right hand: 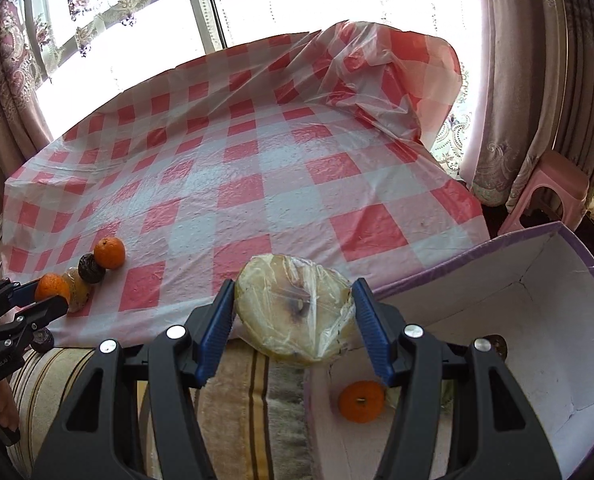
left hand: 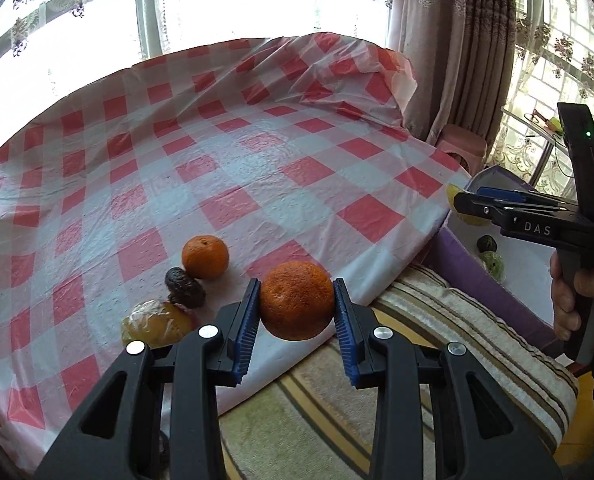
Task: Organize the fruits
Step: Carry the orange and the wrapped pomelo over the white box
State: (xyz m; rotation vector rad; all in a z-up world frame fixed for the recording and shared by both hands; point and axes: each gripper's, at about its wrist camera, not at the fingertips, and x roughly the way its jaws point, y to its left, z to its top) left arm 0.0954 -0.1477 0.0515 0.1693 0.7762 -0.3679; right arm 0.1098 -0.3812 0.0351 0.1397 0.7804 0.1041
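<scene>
My left gripper (left hand: 297,312) is shut on an orange (left hand: 296,300) just above the table's near edge; it also shows in the right wrist view (right hand: 49,294). Left of it on the checked cloth lie a second orange (left hand: 205,257), a dark wrinkled fruit (left hand: 185,287) and a plastic-wrapped yellow fruit (left hand: 157,322). My right gripper (right hand: 293,316) is shut on a large plastic-wrapped yellow fruit (right hand: 295,312), held over the near-left corner of the purple-rimmed box (right hand: 477,252). In the box lie an orange (right hand: 361,400) and a dark fruit (right hand: 497,346).
The red-and-white checked cloth (left hand: 257,160) covers the table, bunched up at the far right. A striped cushion (left hand: 437,332) lies along the near edge. A pink stool (right hand: 549,192) stands by the curtains at right. A dark fruit (right hand: 43,340) lies at the cloth's edge.
</scene>
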